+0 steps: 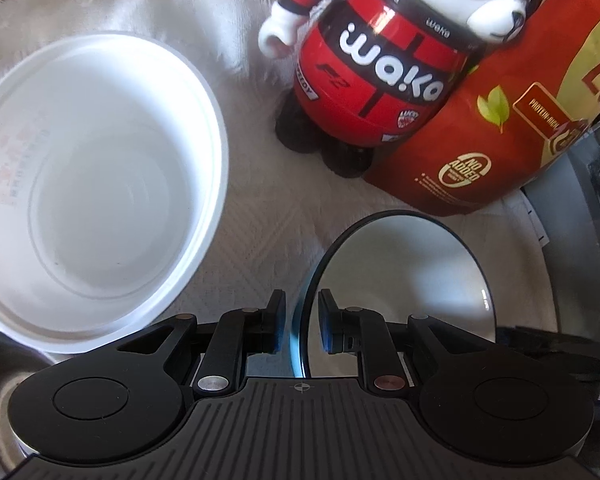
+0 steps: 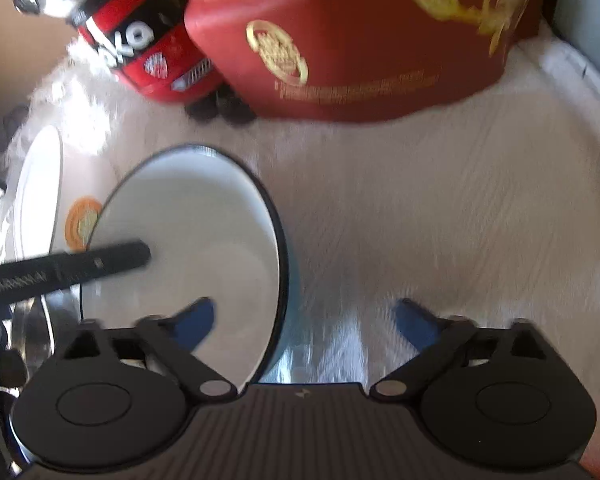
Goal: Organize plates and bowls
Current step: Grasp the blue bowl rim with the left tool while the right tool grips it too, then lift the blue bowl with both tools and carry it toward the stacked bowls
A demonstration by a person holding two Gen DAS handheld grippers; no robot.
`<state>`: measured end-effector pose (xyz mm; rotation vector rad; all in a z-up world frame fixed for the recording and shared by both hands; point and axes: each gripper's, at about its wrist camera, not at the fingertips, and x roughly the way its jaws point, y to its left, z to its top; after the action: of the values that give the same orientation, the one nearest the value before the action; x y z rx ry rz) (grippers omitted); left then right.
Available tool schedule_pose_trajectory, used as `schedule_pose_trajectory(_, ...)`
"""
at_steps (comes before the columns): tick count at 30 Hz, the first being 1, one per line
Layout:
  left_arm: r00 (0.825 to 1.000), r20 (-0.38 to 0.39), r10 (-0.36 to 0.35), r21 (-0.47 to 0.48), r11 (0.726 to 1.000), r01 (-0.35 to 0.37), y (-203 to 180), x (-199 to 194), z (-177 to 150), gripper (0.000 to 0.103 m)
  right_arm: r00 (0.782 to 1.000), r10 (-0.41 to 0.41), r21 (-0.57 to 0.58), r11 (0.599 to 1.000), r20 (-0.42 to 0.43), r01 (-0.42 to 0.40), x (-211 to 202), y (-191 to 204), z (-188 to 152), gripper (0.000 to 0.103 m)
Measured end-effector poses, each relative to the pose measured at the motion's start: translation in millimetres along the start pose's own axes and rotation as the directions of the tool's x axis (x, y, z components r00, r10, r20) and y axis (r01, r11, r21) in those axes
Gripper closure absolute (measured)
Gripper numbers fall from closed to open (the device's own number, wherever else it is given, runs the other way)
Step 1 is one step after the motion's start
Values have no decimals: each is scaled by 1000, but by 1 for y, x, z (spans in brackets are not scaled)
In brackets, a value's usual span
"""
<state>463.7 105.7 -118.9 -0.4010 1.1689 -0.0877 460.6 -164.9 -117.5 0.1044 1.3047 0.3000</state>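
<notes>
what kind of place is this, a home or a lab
Probably a home table: a fringed white cloth carries a white bowl, a red food bag and a toy figure.

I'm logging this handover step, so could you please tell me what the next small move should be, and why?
Probably close the right gripper on the blue-rimmed bowl's rim. Its jaws straddle that rim, open, with no pad visibly pressing. The left gripper pinches the opposite edge, holding the bowl tilted above the white cloth, so a second grip would steady it.
</notes>
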Motion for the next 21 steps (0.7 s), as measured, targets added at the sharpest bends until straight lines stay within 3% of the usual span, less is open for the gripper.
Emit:
schedule_pose_trajectory(2, 1000, -10, -10, -1, 1000, 10, 0, 5, 1, 84, 999, 21, -21, 1000, 24, -21, -3, 2, 1, 49)
schedule_pose_trajectory(5, 999, -26, -19, -3, 1000, 19, -1, 12, 2, 83, 998, 56, -46, 997, 3, -55, -2, 6, 2, 63)
schedule_pose_trajectory(8, 999, -44, -14, -14, 1000, 14, -3, 14, 2, 83, 996, 89, -41, 995, -12, -90, 2, 10, 2, 68)
schedule_pose_trajectory(17, 994, -111, -17, 45, 999, 22, -20, 22, -7, 83, 997, 67, -22, 998, 42, -67, -16, 3, -4, 68)
schedule_pose_trajectory(21, 992, -125, -16, 59, 998, 23, -21, 28, -8, 82, 996, 90, 16, 996, 16, -91, -10, -5, -5, 65)
